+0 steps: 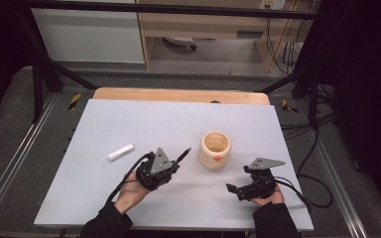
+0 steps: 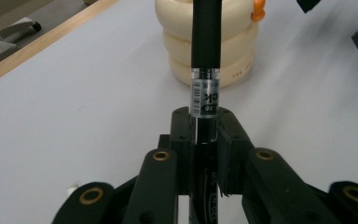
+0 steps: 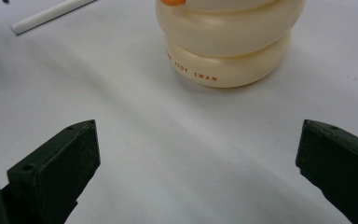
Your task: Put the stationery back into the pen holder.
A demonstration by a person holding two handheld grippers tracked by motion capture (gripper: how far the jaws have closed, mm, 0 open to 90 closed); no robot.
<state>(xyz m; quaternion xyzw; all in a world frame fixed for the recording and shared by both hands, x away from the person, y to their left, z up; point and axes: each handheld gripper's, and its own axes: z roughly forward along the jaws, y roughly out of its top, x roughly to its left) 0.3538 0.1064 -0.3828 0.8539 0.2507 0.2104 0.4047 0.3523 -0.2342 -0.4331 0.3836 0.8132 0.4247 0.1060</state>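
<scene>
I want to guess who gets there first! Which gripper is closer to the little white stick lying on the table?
Left. The left gripper, holding a black pen, sits just beside the white stick; the right gripper is across the table.

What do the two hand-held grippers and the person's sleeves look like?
Both the left hand-held gripper and the right hand-held gripper are black, each topped by a grey three-cornered plate and trailing a black cable. Brass-coloured pivot rivets show on the left one's linkage. The sleeves are dark.

It looks like a lab: a black frame (image 1: 44, 69) surrounds the white table (image 1: 129, 124), and loose cables (image 1: 317, 163) lie at 3 o'clock.
</scene>
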